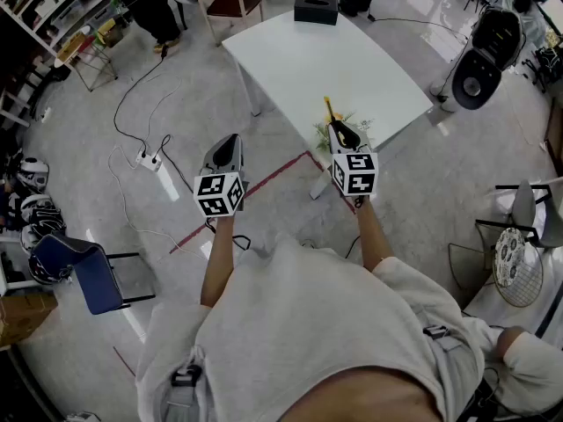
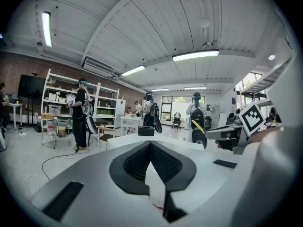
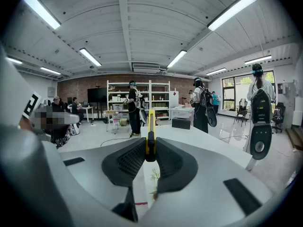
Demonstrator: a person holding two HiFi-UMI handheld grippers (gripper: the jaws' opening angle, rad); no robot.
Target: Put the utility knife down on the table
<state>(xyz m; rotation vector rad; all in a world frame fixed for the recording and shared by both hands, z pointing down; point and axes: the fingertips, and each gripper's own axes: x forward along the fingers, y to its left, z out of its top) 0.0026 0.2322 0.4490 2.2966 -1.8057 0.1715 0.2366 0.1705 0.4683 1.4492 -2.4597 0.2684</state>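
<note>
In the head view the yellow and black utility knife (image 1: 330, 111) sticks out of my right gripper (image 1: 339, 130) over the near corner of the white table (image 1: 325, 60). My right gripper (image 3: 150, 151) is shut on the knife (image 3: 151, 129), which stands edge-up between the pads and points toward the tabletop (image 3: 189, 138). To the left of the table, over the floor, my left gripper (image 1: 226, 143) is held level. Its jaws (image 2: 150, 144) are shut with nothing between them. The left gripper view also shows the right gripper (image 2: 227, 134) with the knife (image 2: 198, 126).
A black box (image 1: 316, 10) sits at the table's far end. A small green sprig (image 1: 327, 133) lies near the close corner. On the floor are a power strip with cables (image 1: 148, 159) and red tape (image 1: 264, 187). A blue chair (image 1: 84, 271) stands left; people (image 3: 134, 109) stand by shelves.
</note>
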